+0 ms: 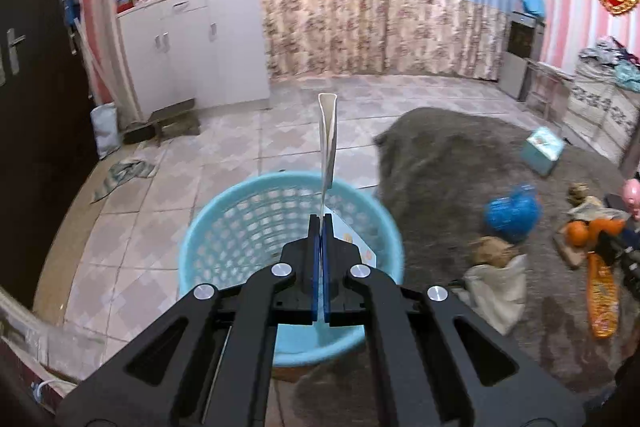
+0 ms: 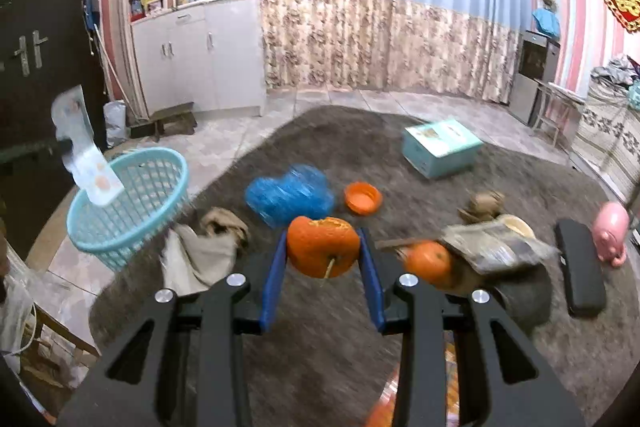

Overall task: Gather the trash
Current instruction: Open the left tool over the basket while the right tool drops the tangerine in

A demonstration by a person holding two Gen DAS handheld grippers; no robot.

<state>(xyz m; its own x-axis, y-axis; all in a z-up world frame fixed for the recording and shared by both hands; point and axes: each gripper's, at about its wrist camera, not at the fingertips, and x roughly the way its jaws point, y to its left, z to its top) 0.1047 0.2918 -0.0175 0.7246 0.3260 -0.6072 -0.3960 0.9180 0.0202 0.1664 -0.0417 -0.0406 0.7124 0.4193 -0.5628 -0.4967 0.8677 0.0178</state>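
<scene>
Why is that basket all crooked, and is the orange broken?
The blue basket looks tilted in the right wrist view, though the fisheye lens may add to that. The orange peel in the right gripper is torn open along its top, so it looks like an emptied rind.

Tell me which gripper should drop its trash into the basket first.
Left. The left gripper already holds its wrapper over the blue basket, while the right gripper holds its orange peel over the rug, away from it.
</scene>
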